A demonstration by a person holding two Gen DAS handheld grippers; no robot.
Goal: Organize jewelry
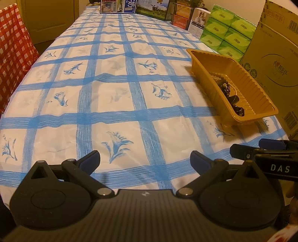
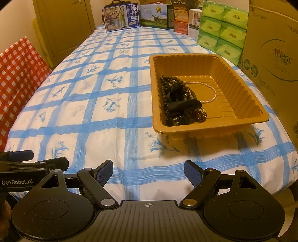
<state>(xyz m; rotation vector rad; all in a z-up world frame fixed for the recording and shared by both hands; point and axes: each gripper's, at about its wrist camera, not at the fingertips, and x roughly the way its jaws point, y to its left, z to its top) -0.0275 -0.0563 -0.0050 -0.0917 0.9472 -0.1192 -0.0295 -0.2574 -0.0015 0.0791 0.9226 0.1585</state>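
A gold plastic tray (image 2: 242,96) sits on the blue-checked tablecloth (image 2: 104,115), right of centre. In it lie dark bead bracelets (image 2: 173,83), black bangles (image 2: 184,106) and a thin pink pearl necklace (image 2: 210,89). The tray also shows in the left wrist view (image 1: 210,65) with the jewelry (image 1: 229,93) inside. My right gripper (image 2: 148,173) is open and empty, above the table's near edge, short of the tray. My left gripper (image 1: 145,160) is open and empty, left of the tray. The right gripper shows at the left view's right edge (image 1: 260,149).
Green tissue packs (image 2: 221,28) and a large cardboard box (image 2: 272,55) stand along the right side behind the tray. Milk cartons and boxes (image 2: 121,17) line the far end. A red checked cloth (image 2: 16,74) is at the left.
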